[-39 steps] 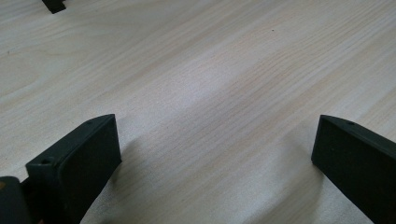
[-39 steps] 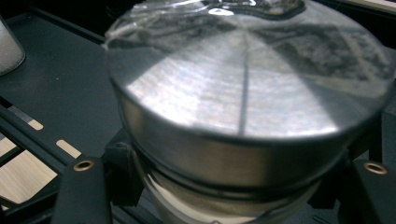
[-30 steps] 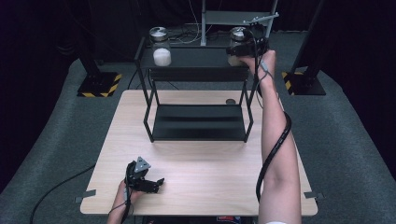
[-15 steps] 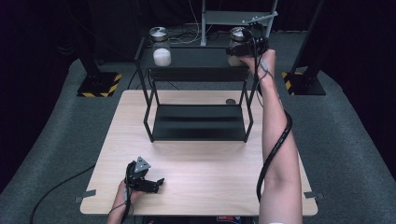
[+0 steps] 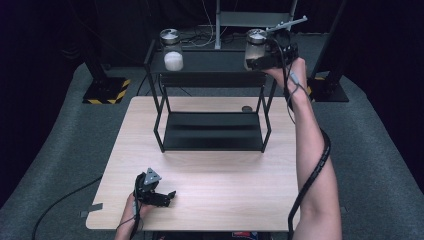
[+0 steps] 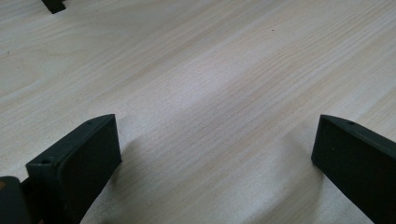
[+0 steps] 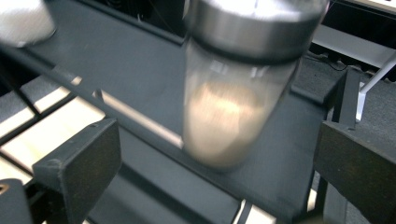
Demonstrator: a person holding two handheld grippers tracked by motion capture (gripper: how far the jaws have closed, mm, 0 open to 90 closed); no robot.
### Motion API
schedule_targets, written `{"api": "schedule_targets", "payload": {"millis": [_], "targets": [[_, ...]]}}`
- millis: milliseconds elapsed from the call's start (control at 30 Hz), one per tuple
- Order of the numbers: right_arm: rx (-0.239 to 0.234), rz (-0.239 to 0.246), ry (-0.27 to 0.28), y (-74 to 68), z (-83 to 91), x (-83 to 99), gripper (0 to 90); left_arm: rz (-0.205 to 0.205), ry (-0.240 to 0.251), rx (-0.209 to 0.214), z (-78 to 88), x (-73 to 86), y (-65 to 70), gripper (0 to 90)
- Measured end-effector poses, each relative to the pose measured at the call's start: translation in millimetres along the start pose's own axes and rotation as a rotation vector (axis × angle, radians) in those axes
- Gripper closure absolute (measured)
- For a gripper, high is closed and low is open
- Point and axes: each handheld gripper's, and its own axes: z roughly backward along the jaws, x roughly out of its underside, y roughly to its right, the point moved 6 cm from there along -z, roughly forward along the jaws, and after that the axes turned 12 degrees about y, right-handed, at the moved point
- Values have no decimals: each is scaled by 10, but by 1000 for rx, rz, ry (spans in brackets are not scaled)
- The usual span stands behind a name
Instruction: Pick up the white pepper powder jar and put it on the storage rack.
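Observation:
A glass jar with a metal lid and tan contents (image 5: 255, 47) (image 7: 229, 112) stands on the right end of the black shelf's top tier (image 5: 210, 62). My right gripper (image 5: 260, 60) (image 7: 215, 128) is level with it. Its jaws have just been opening and now stand wide on either side of the jar without touching it. A second jar with white contents (image 5: 172, 50) (image 7: 21, 18) stands at the tier's left end. My left gripper (image 5: 167, 196) (image 6: 217, 123) rests low over the wooden table (image 5: 210, 185) near its front left, open with nothing between its fingers.
The shelf's lower tier (image 5: 212, 131) sits bare on the table's far half. A small dark round thing (image 5: 246, 108) lies on the table behind the shelf's right legs. Stands with striped bases (image 5: 105, 92) are on the floor beyond the table.
My right gripper's jaws have opened off the tan jar and the hand has drawn back a little to the right. The left gripper has not moved.

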Motion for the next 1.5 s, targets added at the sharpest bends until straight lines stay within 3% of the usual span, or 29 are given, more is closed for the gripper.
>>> {"api": "schedule_targets", "payload": {"millis": [200,400,500,533,567,733,867,900,933,967,1000,1033,1067,1233,1500], "targets": [[-9,35,-5,-118,235,243,0,1,3,0,-2,3,2,7],[-12,55,-27,-262,349,682,1,-1,2,1,-1,2,0,8],[-28,56,-38,-352,379,1010,1,-1,2,1,-1,2,1,8],[-39,48,-46,-416,392,1247,1,0,2,1,-1,2,1,8],[-39,48,-46,-416,392,1247,1,0,3,3,-1,3,2,8],[-77,24,-86,-595,357,1863,1,-4,3,6,-1,3,0,9],[-107,-15,-118,-753,336,2372,1,-5,3,7,-1,3,-1,9],[-114,-31,-145,-809,318,2592,1,-6,2,7,0,2,-2,9],[-114,-31,-145,-809,318,2592,1,-6,2,7,0,2,-1,9],[-110,-53,-173,-861,292,2842,1,-5,3,6,-1,3,0,9],[-110,-53,-173,-861,292,2842,1,-6,2,7,0,2,-1,9],[-116,-88,-191,-877,270,3064,1,-6,2,7,0,2,-1,9],[-112,-99,-197,-895,264,3155,1,-5,3,7,-1,3,-1,9],[-98,-116,-186,-957,306,3422,1,-5,3,7,-1,3,-1,9],[-91,-123,-151,-981,334,3523,1,-5,3,7,-1,3,-1,9]]}}
